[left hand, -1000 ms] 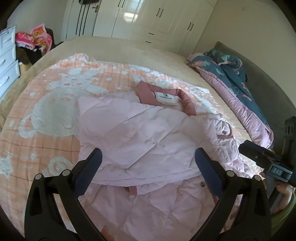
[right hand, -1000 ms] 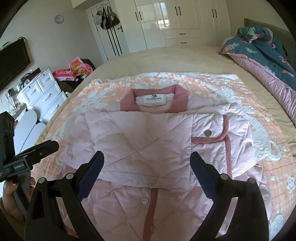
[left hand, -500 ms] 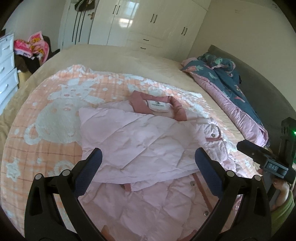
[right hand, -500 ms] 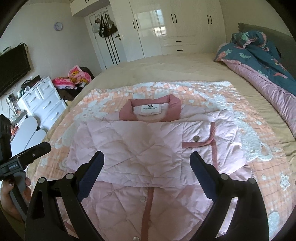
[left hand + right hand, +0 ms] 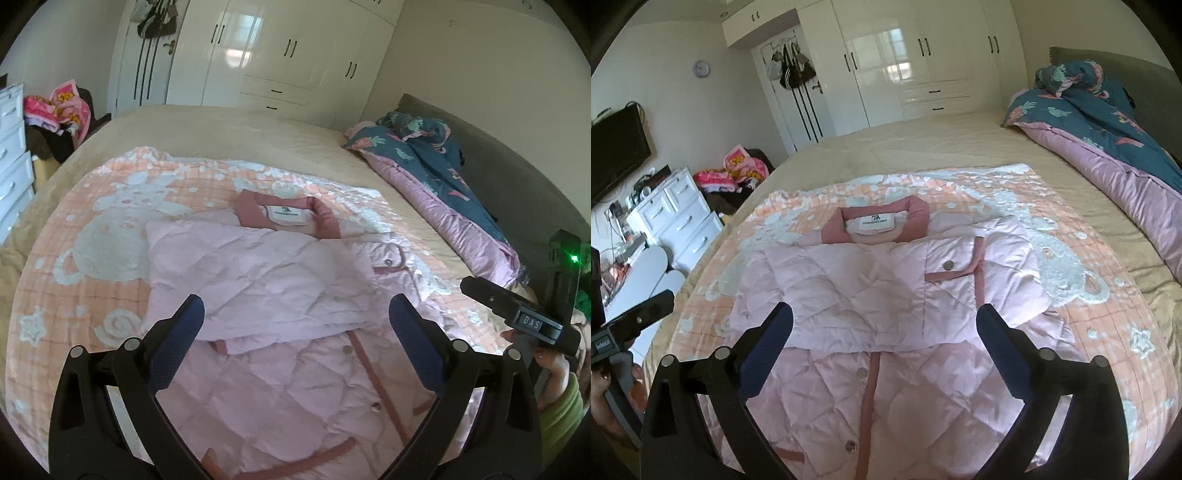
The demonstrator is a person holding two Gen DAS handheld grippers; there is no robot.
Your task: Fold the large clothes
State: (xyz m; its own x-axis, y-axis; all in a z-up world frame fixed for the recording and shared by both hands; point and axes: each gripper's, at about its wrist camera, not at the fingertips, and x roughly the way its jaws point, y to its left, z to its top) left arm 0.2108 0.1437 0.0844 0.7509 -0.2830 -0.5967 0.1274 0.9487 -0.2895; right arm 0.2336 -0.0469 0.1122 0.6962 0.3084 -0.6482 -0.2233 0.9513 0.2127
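A pale pink quilted jacket (image 5: 280, 295) with a darker pink collar lies flat on an orange-and-white blanket (image 5: 92, 236) on the bed. Both sleeves are folded across its chest. It also shows in the right wrist view (image 5: 886, 295). My left gripper (image 5: 295, 325) is open and empty, held above the jacket's lower half. My right gripper (image 5: 884, 325) is open and empty, also above the lower half. Each gripper shows at the edge of the other's view: the right one (image 5: 524, 317), the left one (image 5: 624, 332).
A rolled blue and pink quilt (image 5: 1108, 125) lies along the bed's right side by the grey headboard. White drawers (image 5: 676, 218) and a pile of pink cloth (image 5: 727, 173) stand left of the bed. White wardrobes (image 5: 905, 62) line the far wall.
Both grippers have pulled back and up from the jacket, so more of its lower half and the room shows. The jacket has not moved.
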